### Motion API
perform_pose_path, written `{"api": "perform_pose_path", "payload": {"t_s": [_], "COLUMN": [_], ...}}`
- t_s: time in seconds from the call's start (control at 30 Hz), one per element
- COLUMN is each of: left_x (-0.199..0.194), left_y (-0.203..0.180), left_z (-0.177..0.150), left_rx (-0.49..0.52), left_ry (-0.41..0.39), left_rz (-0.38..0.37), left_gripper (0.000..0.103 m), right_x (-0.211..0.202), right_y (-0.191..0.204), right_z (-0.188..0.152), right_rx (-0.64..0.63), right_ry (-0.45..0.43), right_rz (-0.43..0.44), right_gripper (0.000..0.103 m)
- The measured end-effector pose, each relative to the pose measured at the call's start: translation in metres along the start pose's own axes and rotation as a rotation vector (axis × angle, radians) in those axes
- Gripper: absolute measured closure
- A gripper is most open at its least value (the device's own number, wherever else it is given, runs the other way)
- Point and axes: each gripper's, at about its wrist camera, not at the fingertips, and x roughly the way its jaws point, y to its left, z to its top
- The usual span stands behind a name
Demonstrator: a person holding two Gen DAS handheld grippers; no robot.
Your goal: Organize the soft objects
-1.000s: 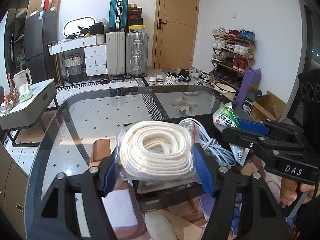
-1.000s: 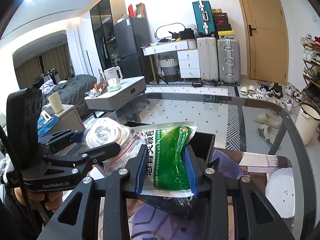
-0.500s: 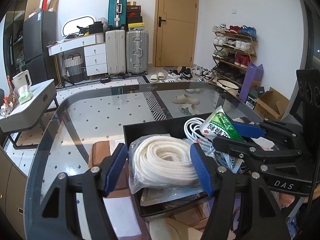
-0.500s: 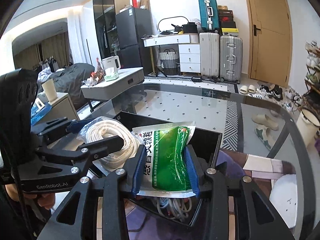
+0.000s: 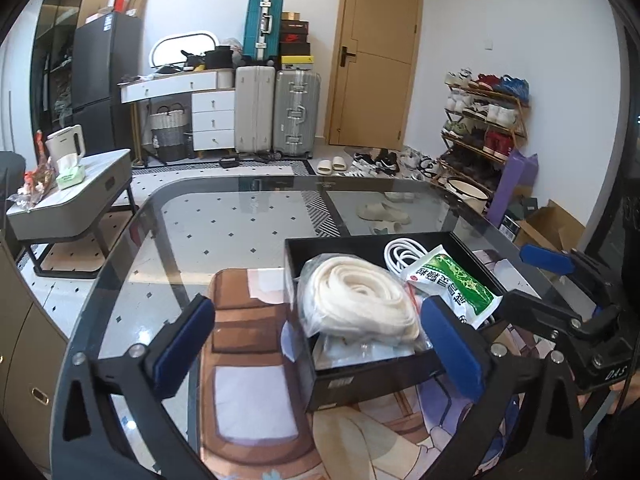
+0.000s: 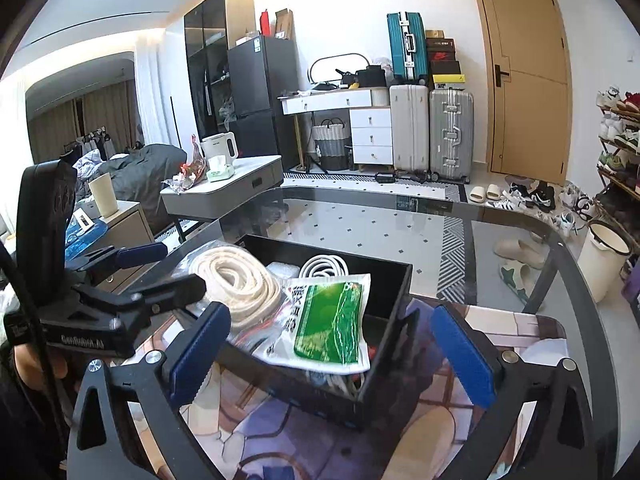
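Observation:
A black open box (image 5: 356, 384) (image 6: 396, 280) stands on the glass table. In it lie a bagged coil of cream rope (image 5: 356, 296) (image 6: 236, 280), a green and white packet (image 5: 456, 284) (image 6: 328, 324) and a white cable coil (image 5: 400, 252) (image 6: 324, 268). My left gripper (image 5: 320, 348) is open and empty, just in front of the box; it also shows in the right wrist view (image 6: 156, 268). My right gripper (image 6: 332, 356) is open and empty, spread around the box's near corner; it also shows in the left wrist view (image 5: 536, 276).
The box stands on printed mats (image 5: 248, 360) on the glass table (image 5: 224, 232). A side table with a kettle (image 6: 220, 148) stands to the left. Suitcases (image 5: 296, 112), a door and a shoe rack (image 5: 484, 128) are far behind.
Both grippers opened and let go: the rope bag and the green packet now lie in the box. Both grippers pulled back from it.

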Motion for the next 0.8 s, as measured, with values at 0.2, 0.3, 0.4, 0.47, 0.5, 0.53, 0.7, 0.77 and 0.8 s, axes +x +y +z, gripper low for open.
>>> {"api": "perform_pose_path", "payload": {"t_s": [0.2, 0.3, 0.4, 0.47, 0.5, 0.53, 0.7, 0.77, 0.8], "left_x": [-0.017, -0.023, -0.026, -0.028, -0.029, -0.031, -0.031, -0.030, -0.030], "left_y": [0.000, 0.002, 0.000, 0.000, 0.000, 0.000, 0.004, 0.004, 0.004], "left_z": [-0.011, -0.018, -0.023, -0.027, -0.029, -0.031, -0.038, -0.040, -0.041], "left_rx": [0.006, -0.004, -0.006, -0.012, -0.014, -0.015, -0.033, -0.038, -0.037], "left_ry": [-0.032, -0.042, -0.047, -0.053, -0.058, -0.067, -0.078, -0.086, -0.088], "left_rz": [0.024, 0.023, 0.038, 0.038, 0.036, 0.034, 0.041, 0.043, 0.044], "left_gripper": [0.000, 0.000, 0.000, 0.000, 0.000, 0.000, 0.000, 0.000, 0.000], "right_x": [-0.017, -0.026, -0.031, -0.035, -0.037, -0.038, -0.043, -0.042, -0.043], "right_y": [0.002, 0.001, 0.004, 0.006, 0.006, 0.006, 0.006, 0.008, 0.007], "right_z": [-0.015, -0.022, -0.027, -0.029, -0.031, -0.033, -0.038, -0.037, -0.038], "right_rx": [0.014, 0.037, 0.032, 0.025, 0.025, 0.028, 0.036, 0.033, 0.032], "right_ry": [-0.028, -0.045, -0.061, -0.068, -0.073, -0.080, -0.099, -0.105, -0.111], "right_rz": [-0.005, -0.002, -0.011, -0.019, -0.022, -0.024, -0.032, -0.040, -0.041], "right_gripper": [0.001, 0.001, 0.001, 0.001, 0.001, 0.001, 0.000, 0.000, 0.000]}}
